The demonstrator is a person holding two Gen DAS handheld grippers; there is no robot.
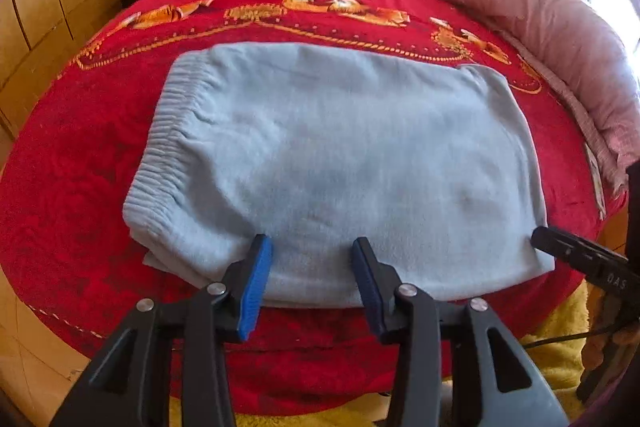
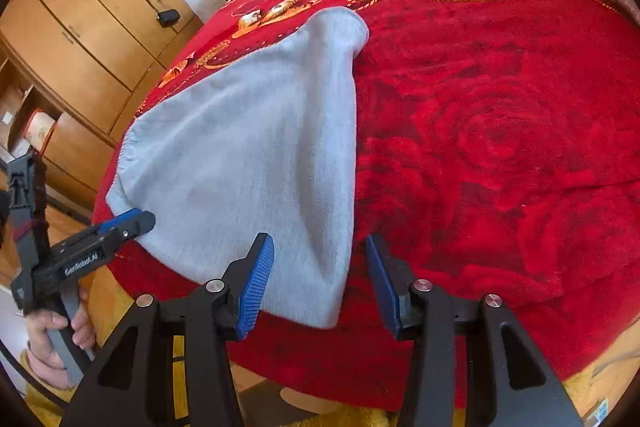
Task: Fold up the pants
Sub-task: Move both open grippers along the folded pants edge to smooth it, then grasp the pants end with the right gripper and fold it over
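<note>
Pants [image 1: 332,163] lie folded on the bed [image 1: 80,187], long axis running left-right, waistband at left. Left tongs [image 1: 312,281] are parted over the near hem, nothing gripped; right tongs [image 2: 320,279] parted astride the near right corner, prob. not touching. Both equally near.

My left wrist view looking down over the pants [image 1: 332,163] up the bed [image 1: 80,163], my right wrist view close at their right edge, both sharing pants and bed
</note>
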